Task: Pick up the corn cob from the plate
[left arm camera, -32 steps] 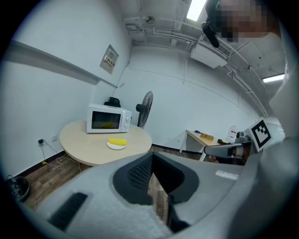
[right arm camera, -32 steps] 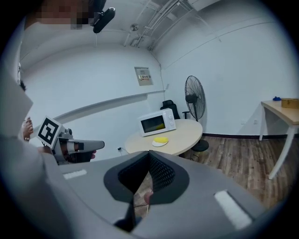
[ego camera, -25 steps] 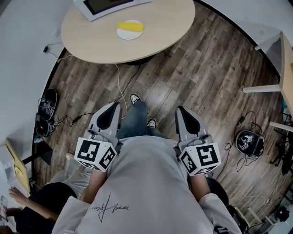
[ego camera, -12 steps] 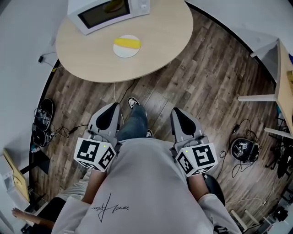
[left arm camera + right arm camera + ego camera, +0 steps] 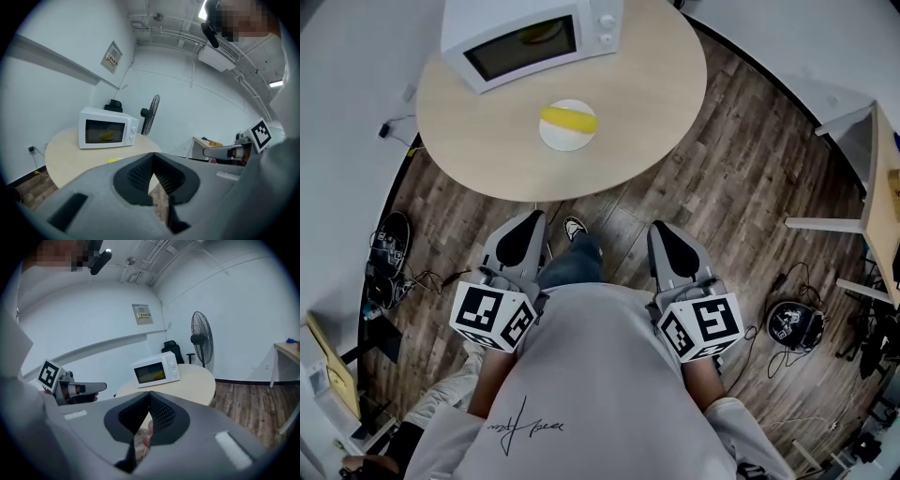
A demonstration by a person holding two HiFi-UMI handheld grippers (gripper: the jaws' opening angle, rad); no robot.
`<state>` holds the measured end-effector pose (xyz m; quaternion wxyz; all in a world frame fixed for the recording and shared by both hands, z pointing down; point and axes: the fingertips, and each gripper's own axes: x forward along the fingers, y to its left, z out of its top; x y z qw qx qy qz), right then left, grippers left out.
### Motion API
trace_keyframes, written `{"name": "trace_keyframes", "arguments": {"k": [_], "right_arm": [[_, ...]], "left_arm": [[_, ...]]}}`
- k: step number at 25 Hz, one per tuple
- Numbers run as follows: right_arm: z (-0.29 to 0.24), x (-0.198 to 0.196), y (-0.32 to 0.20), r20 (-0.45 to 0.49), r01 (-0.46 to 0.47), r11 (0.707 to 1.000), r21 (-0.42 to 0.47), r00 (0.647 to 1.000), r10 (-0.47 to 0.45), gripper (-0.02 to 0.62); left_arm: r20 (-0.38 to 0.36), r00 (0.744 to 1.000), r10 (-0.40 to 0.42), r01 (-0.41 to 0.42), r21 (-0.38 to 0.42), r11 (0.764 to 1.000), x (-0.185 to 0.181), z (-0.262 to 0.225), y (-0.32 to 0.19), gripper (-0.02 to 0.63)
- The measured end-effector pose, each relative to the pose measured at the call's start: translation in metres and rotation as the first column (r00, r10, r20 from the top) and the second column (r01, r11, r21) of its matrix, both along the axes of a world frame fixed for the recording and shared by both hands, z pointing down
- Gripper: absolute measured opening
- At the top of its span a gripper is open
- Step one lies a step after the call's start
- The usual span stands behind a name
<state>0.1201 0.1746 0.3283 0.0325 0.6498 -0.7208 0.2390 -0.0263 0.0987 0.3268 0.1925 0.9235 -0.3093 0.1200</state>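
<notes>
A yellow corn cob (image 5: 568,119) lies on a small white plate (image 5: 567,137) near the front edge of a round wooden table (image 5: 652,84). Both grippers are held close to the person's waist, well short of the table. The left gripper (image 5: 521,236) is shut with nothing in it, and the right gripper (image 5: 671,246) is the same. In the left gripper view the shut jaws (image 5: 152,159) point at the table, and a sliver of the corn cob (image 5: 114,160) shows just above them. The right gripper (image 5: 149,397) hides the plate in its own view.
A white microwave (image 5: 534,37) with something yellow inside stands on the table behind the plate. A standing fan (image 5: 201,341) is beyond the table. Cables and shoes (image 5: 389,246) lie on the floor at left. A second table (image 5: 886,169) and black gear (image 5: 794,323) are at right.
The person has walked toward the round table: plate and corn cob sit lower and nearer in the head view, and the microwave has come into sight. Both grippers stay shut at the waist.
</notes>
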Motion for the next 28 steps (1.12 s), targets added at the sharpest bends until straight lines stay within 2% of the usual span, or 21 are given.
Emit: {"name": "trace_keyframes", "arguments": {"k": [17,28], "right_arm": [[-0.004,0.012,-0.116,0.017,0.023,0.999,0.037,1.0,-0.023,0.011],[0.003,0.01,-0.185,-0.016,0.126,0.991,0.033,0.992,-0.125,0.011]], "left_arm": [[0.026,1.0,0.01,-0.011,0.018,1.0,0.011,-0.007,-0.102,-0.008],[0.041,0.997,-0.073,0.073,0.004,0.997,0.003,0.003,-0.146,-0.008]]}}
